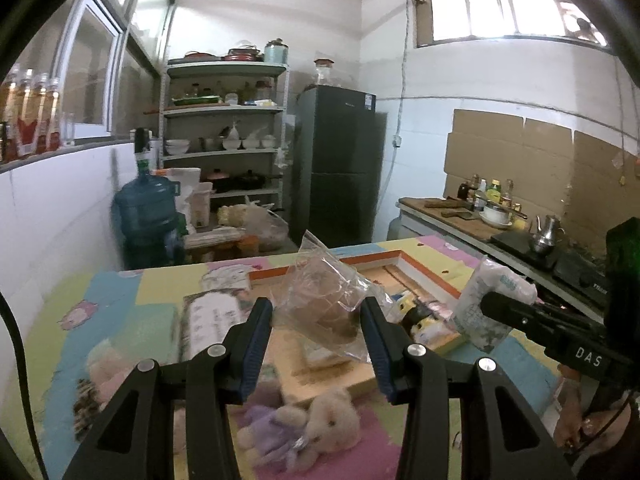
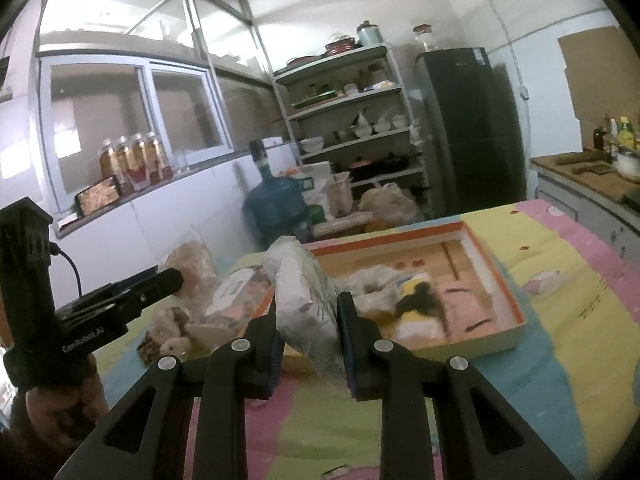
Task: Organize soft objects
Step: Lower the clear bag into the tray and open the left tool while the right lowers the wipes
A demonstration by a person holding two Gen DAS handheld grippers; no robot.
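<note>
My left gripper (image 1: 316, 320) is shut on a clear plastic bag with a brown plush inside (image 1: 324, 300), held above the table. My right gripper (image 2: 308, 320) is shut on a white tissue pack (image 2: 304, 300), also seen in the left wrist view (image 1: 488, 300). An orange-rimmed shallow box (image 2: 492, 280) holds a yellow and black soft toy (image 2: 416, 300) and a crumpled white bag (image 2: 372, 284). A beige bear in purple (image 1: 304, 428) lies on the mat below my left gripper. A hedgehog plush (image 2: 168, 340) lies at the left.
The table has a pastel patchwork mat (image 2: 560, 280). A flat printed pack (image 1: 212, 320) lies on the left. Behind stand a water jug (image 1: 144, 212), a shelf rack (image 1: 224, 128), a dark fridge (image 1: 340, 160) and a counter with a stove (image 1: 540, 240).
</note>
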